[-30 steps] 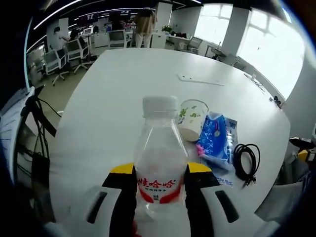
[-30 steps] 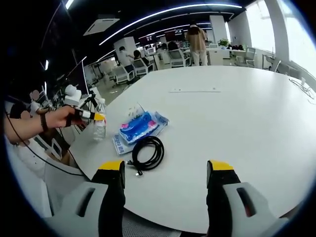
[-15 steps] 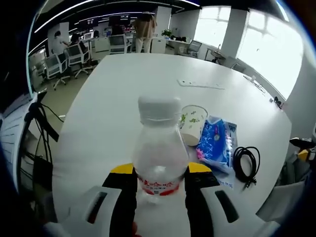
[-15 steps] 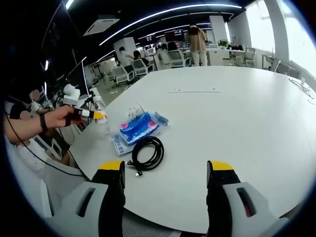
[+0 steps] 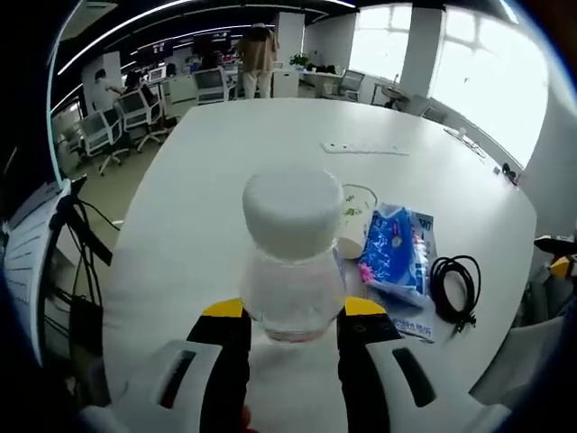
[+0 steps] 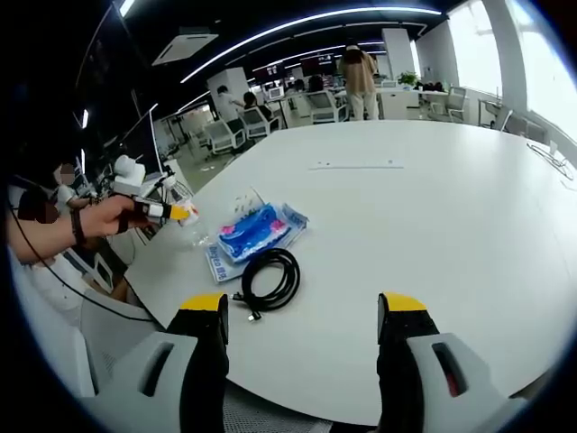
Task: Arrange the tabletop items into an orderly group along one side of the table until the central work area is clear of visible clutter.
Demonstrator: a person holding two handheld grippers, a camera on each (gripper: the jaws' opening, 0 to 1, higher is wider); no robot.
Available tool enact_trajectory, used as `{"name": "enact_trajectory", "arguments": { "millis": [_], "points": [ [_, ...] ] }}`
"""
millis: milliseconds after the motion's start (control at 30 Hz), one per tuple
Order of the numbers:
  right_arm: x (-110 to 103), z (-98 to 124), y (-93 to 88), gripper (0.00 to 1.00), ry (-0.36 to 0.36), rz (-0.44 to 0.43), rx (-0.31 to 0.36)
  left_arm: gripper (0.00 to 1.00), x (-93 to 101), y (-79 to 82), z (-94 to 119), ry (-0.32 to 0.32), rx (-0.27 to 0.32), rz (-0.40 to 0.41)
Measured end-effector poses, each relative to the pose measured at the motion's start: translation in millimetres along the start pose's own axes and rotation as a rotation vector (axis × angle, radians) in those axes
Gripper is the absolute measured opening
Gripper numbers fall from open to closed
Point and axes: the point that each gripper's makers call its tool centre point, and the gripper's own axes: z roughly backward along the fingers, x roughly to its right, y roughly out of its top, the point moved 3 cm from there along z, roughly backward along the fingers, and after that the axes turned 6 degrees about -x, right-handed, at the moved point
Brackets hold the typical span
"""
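A clear water bottle (image 5: 290, 262) with a white cap is clamped between the jaws of the left gripper (image 5: 293, 317), tilted toward the camera above the white table (image 5: 225, 162). Just beyond it a paper cup (image 5: 353, 221), blue tissue pack (image 5: 394, 253) and coiled black cable (image 5: 455, 289) are grouped near the table edge. The right gripper (image 6: 302, 311) is held with jaws apart, nothing between them.

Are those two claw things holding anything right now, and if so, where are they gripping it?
The left gripper holds a clear water bottle by its lower body, cap tilted toward the camera. The right gripper is open and holds nothing.
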Motion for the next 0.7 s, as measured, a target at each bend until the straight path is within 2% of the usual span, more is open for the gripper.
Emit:
{"name": "enact_trajectory", "arguments": {
  "millis": [200,367,700],
  "points": [
    [-1.9,-1.4,-0.4,0.66,0.003,0.001,-0.001,0.36,0.8,-4.3,1.7,0.004,-0.003,-0.018],
    [-5.3,-3.2,0.6,0.67,0.010,0.010,-0.001,0.37,5.2,-7.1,2.1,0.004,-0.012,-0.064],
    [-5.3,-1.9,6.5,0.67,0.011,0.016,0.012,0.37,3.7,-7.6,0.9,0.007,-0.026,-0.072]
  ]
}}
